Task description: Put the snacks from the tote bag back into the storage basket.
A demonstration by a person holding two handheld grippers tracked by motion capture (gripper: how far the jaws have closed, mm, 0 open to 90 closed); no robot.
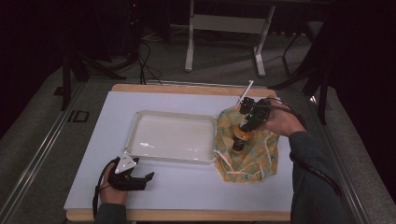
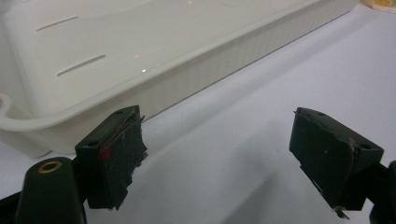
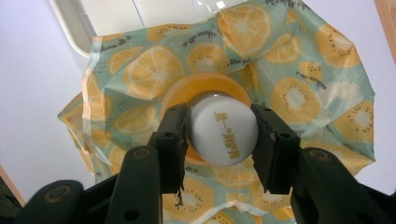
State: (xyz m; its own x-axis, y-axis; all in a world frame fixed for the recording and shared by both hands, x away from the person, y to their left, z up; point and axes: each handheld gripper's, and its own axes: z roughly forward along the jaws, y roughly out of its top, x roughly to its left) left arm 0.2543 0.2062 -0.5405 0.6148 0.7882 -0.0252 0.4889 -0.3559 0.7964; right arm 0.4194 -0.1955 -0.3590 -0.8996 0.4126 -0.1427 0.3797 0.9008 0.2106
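Right gripper (image 3: pixel 219 135) clamped on a bottle (image 3: pixel 224 135), one black jaw on each side of its white cap, pads pressing the cap's sides. Bottle has an orange body and stands upright on a fruit-print cloth (image 3: pixel 299 84), roughly at the cloth's middle; in the high view the bottle (image 1: pixel 241 136) sits right of the tray (image 1: pixel 133 135), cloth edge touching or overlapping the tray's right rim. Step in hand, as I read it: the grasp is made and the bottle is about to be carried off the cloth, or is being placed there; can't tell which from here. A lift would need a straight upward pull with the grip kept firm, since the cap is smooth and round and the cloth is rumpled under the base. Right hand (image 1: pixel 280 119) reaches in from the far right side, forearm angled toward the tray, gripper pointing down and toward the person. Left gripper (image 1: pixel 140 179) lies low near the table's near edge, just before the tray's near left corner, jaws well apart with nothing between them, pointing along the tray wall (image 2: pixel 224 70). Left hand (image 1: pixel 112 184) wrapped round its handle, resting.
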